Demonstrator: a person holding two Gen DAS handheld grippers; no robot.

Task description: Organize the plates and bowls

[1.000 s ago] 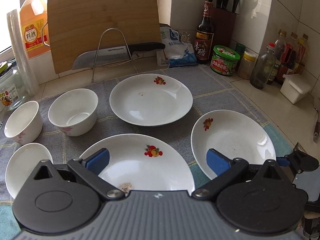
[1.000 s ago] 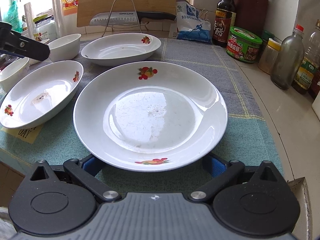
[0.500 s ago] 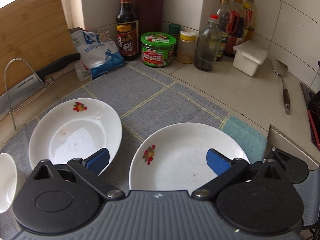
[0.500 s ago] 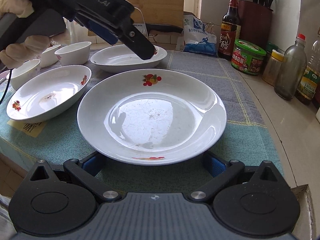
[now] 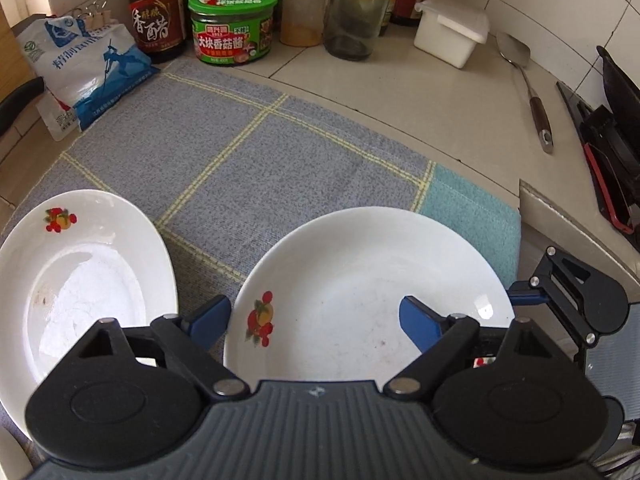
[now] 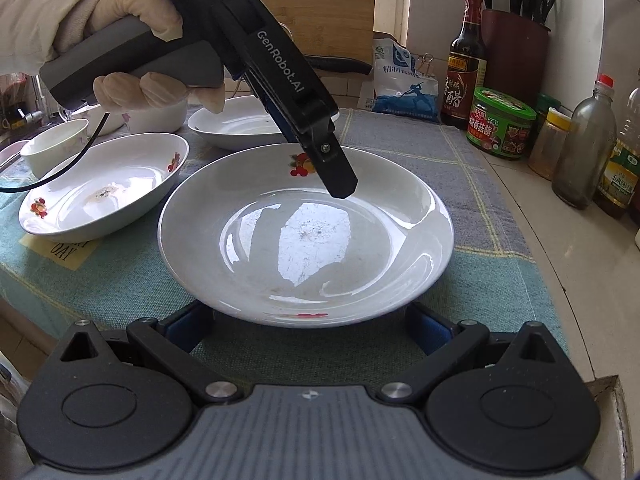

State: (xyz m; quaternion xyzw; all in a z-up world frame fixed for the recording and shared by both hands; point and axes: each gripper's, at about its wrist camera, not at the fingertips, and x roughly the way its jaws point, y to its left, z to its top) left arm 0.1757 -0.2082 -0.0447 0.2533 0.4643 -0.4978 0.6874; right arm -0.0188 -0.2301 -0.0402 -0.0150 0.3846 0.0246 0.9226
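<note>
- The bench (image 5: 460,128) is pale tiled stone, smooth and matt, with a woven cloth (image 5: 248,152) spread over it: grey-blue with thin yellow check lines and a teal border at the near edge.
- The front plate (image 6: 306,236) is a round, glossy white ceramic dish with a shallow well and a red-and-orange fruit print on its far rim and another on its near rim. It lies flat on the cloth near the bench's front corner.
- A second plate (image 6: 104,192) of the same ware, deeper, lies just left of it, apart by a narrow strip of cloth. A third plate (image 6: 236,122) sits behind them.
- Two small white bowls (image 6: 56,146) stand upright at the far left, beyond the second plate.
- The left gripper (image 6: 340,188) is held in a gloved hand (image 6: 132,36) wrapped round its grey handle. It slants steeply down from upper left, its black tip hanging over the far inner slope of the front plate. In its own view its blue pads (image 5: 210,320) straddle the plate's left part, one outside the rim and one over the well. The jaws are closing, fairly wide apart, and neither pad presses on the rim.
- The right gripper (image 6: 308,332) points forward and down at the front plate's near rim. Its blue-padded fingers (image 6: 188,330) are spread wide to either side of that rim, low against the cloth. Whether they touch the plate I cannot tell.
- At the back stand a dark vinegar bottle (image 6: 466,60), a green-lidded jar (image 6: 500,128) and a salt bag (image 6: 404,80).
</note>
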